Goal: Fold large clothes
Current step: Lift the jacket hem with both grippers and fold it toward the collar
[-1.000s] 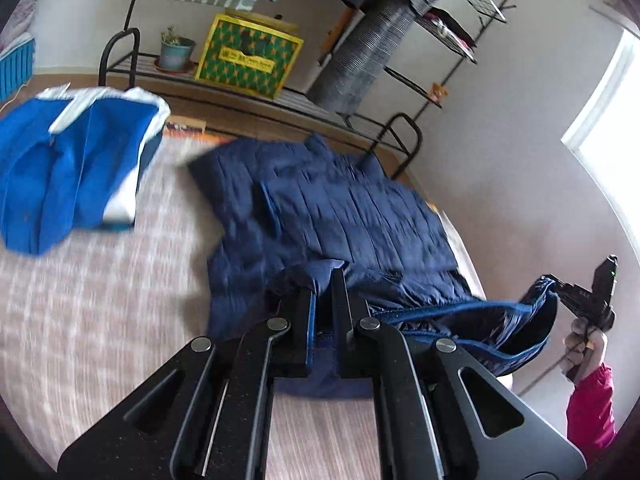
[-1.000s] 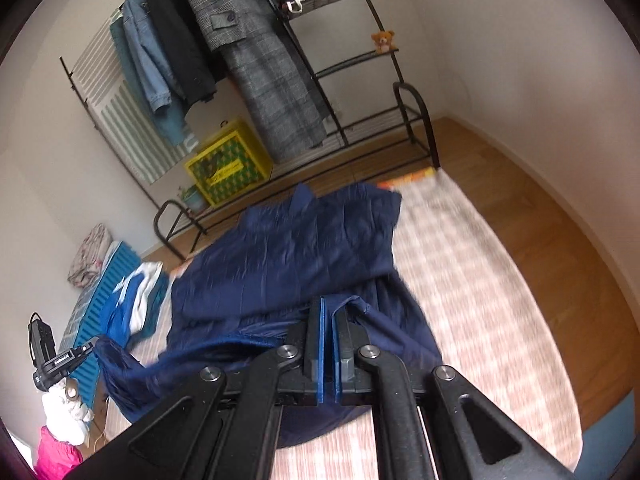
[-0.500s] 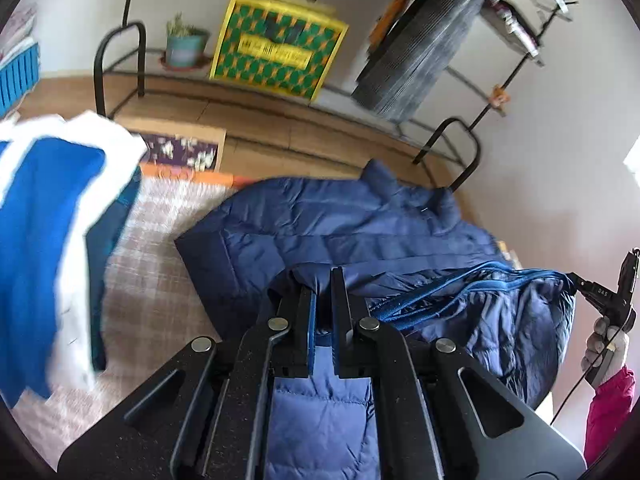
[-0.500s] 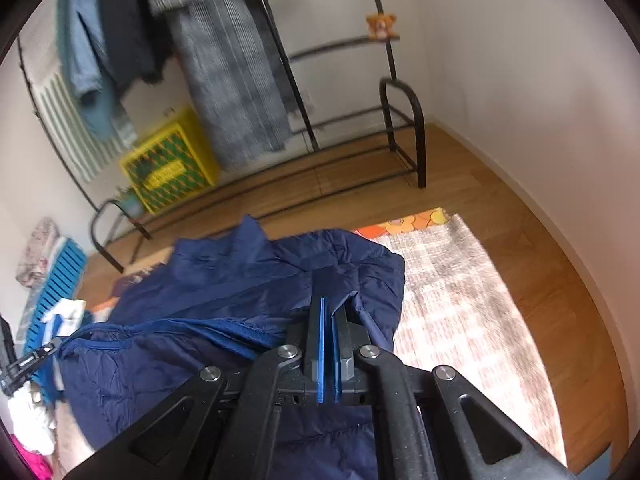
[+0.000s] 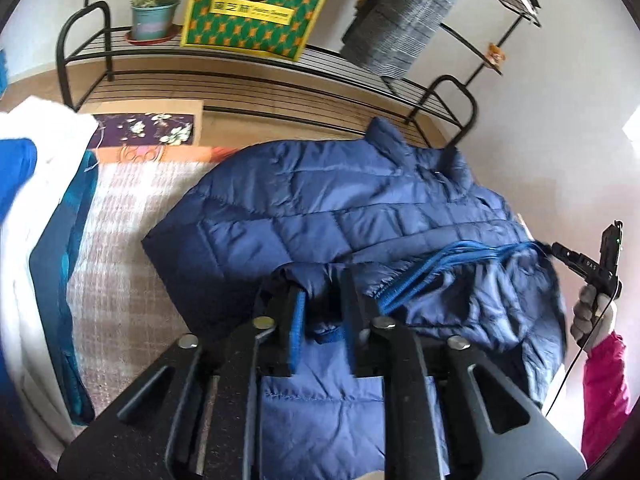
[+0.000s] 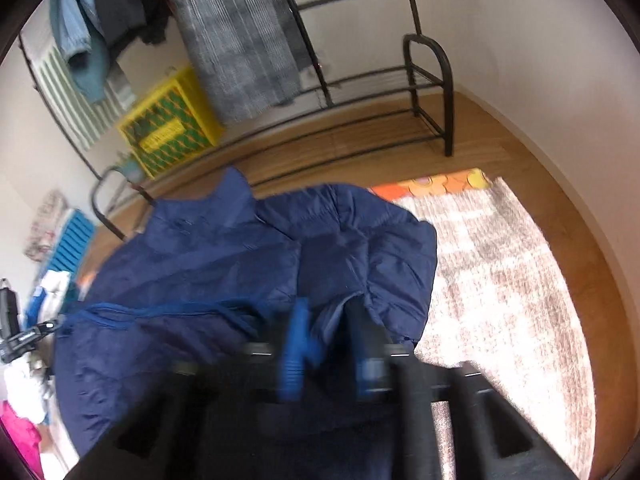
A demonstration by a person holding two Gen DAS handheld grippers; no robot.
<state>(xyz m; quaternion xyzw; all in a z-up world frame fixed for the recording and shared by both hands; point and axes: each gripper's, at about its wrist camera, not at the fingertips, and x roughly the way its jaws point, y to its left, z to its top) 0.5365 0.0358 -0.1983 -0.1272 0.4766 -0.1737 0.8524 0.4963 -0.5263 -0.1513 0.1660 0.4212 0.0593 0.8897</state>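
Wooden flooring runs under a pale checked rug [image 5: 120, 280] that fills the lower middle of both views. At the left edge of the left wrist view lies a blue and white garment [image 5: 36, 248]; at upper left a potted plant [image 5: 154, 16] and a yellow and green patterned box [image 5: 256, 8] sit on a low black wire rack [image 5: 360, 76]. The quilted navy puffer jacket [image 5: 340, 216] lies on the rug at centre, its hem folded up over its body. The left gripper [image 5: 320, 312] points steeply down, its jaws opening with a fold of hem between them. In the right wrist view the right gripper [image 6: 326, 340], blurred, is likewise opening, jacket fabric bunched between its jaws. At far right a pink sleeve [image 5: 604, 392] shows.
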